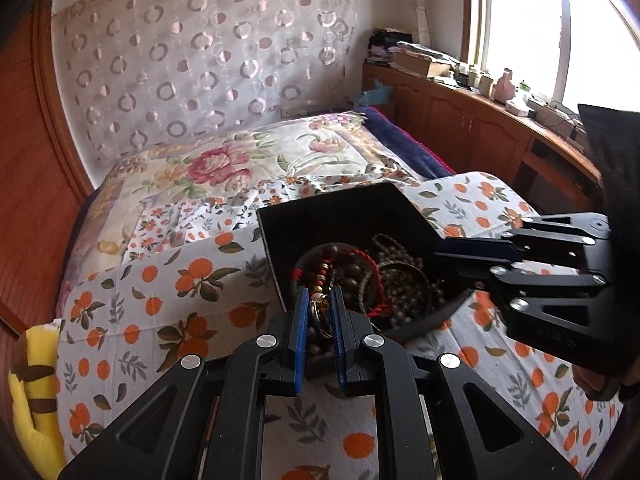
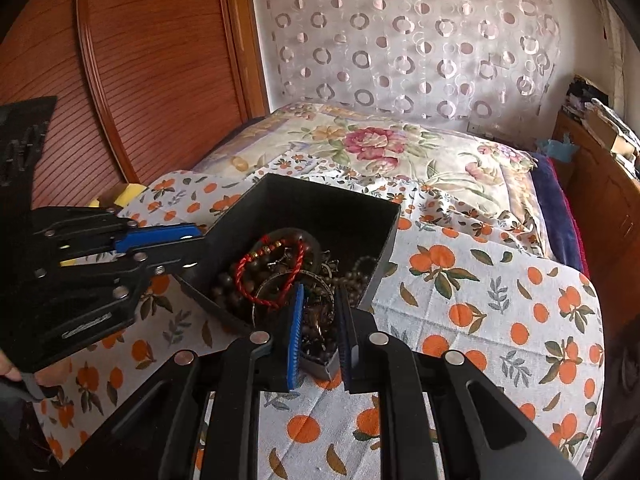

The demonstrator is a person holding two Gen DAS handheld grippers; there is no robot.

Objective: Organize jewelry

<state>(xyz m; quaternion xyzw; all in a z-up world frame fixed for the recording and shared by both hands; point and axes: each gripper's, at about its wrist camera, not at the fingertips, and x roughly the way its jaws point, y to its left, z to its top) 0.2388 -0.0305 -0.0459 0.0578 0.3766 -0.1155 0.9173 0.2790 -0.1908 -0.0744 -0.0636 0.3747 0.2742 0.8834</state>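
A black open box sits on the bed and holds a heap of bead bracelets and a red cord bracelet. My left gripper is at the box's near corner, its blue pads nearly closed on a beaded strand with small metal charms. It also shows in the right wrist view at the box's left wall. My right gripper hangs over the box's near corner, jaws slightly apart, with dark beads between them. It also shows in the left wrist view at the box's right side.
The box rests on an orange-print cloth over a floral quilt. A yellow plush lies at the left edge. A wooden cabinet with clutter runs under the window on the right. A wooden wardrobe stands on the left.
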